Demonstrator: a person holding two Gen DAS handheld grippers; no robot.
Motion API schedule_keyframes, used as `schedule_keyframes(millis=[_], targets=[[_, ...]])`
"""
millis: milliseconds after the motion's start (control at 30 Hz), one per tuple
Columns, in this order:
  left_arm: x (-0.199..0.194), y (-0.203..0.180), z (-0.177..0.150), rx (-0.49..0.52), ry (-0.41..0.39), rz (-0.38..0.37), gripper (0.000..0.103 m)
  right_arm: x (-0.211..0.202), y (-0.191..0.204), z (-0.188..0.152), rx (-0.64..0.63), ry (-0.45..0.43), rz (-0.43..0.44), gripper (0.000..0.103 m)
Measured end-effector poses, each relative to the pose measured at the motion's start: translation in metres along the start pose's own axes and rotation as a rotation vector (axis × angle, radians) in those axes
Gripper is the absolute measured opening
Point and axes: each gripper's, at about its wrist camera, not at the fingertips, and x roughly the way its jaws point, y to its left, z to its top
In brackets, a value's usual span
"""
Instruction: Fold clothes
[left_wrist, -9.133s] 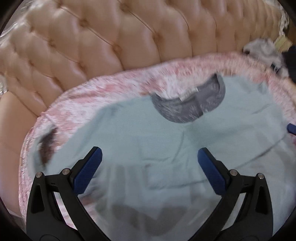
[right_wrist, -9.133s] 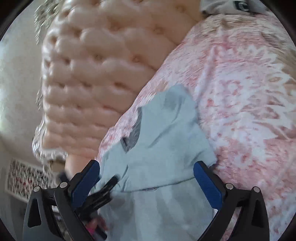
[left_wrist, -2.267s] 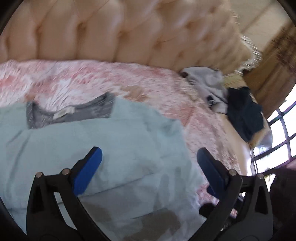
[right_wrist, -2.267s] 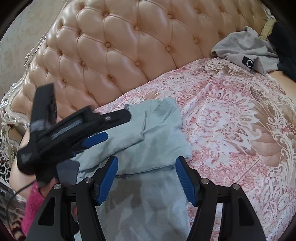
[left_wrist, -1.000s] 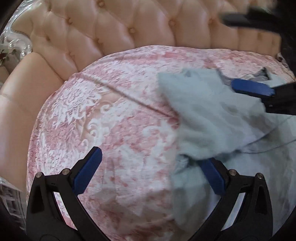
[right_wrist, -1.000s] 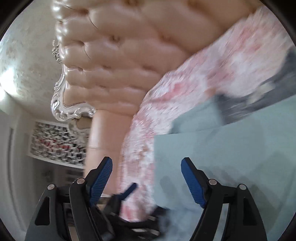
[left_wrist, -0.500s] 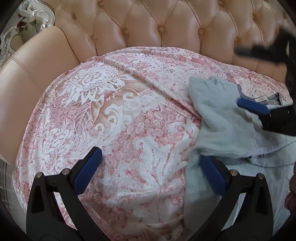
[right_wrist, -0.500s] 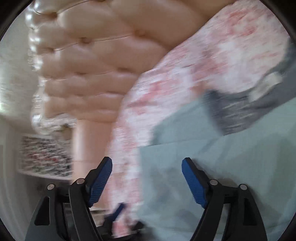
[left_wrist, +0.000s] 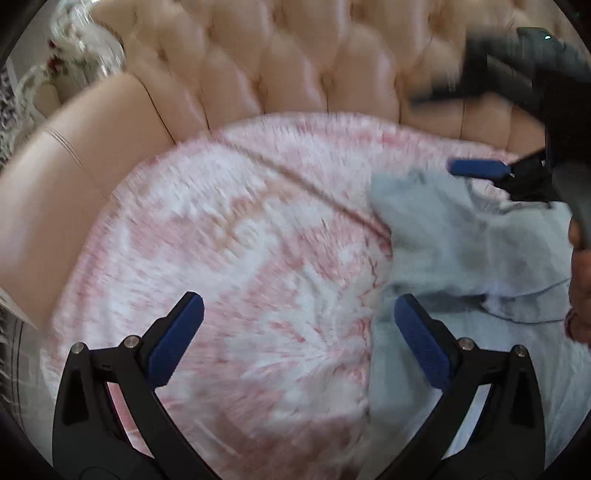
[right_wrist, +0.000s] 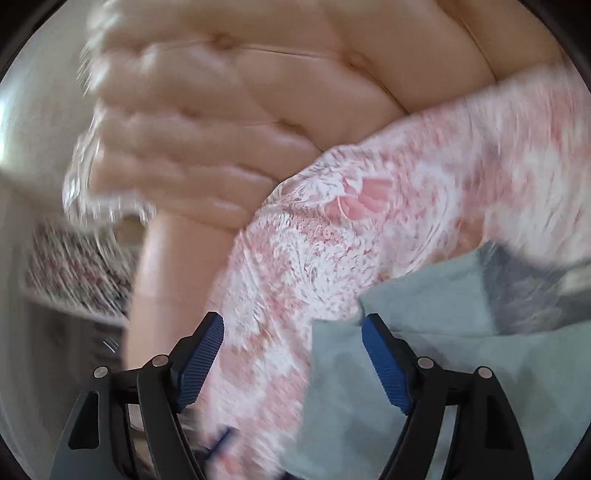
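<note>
On the pink patterned bedspread (left_wrist: 240, 240), I see the pale blue shirt (left_wrist: 461, 240) lying toward my right, below the tufted peach headboard (left_wrist: 295, 62). My left gripper (left_wrist: 299, 332) hangs over bare bedspread with its jaws spread wide, the right pad at the shirt's edge and nothing between them. My right gripper (right_wrist: 293, 354) is also spread and empty, its right pad over the shirt's corner near the dark grey collar (right_wrist: 517, 280). Both views are blurred.
</note>
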Motion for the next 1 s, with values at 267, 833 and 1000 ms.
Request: schedule_keyframes(millis=[267, 833, 1000], targets=[[-0.019, -0.009, 0.021, -0.037, -0.082, -0.249, 0.103, 0.024, 0.044, -0.017, -0.541, 0.122, -0.484, 0.078], [0.056, -0.092, 0.048, 0.032, 0.167, -0.709, 0.103, -0.095, -0.034, -0.022, -0.576, 0.072, -0.668, 0.079], [0.078, -0.093, 0.045, 0.078, 0.179, -0.643, 0.103, -0.117, -0.073, -0.053, -0.552, 0.129, -0.717, 0.079]])
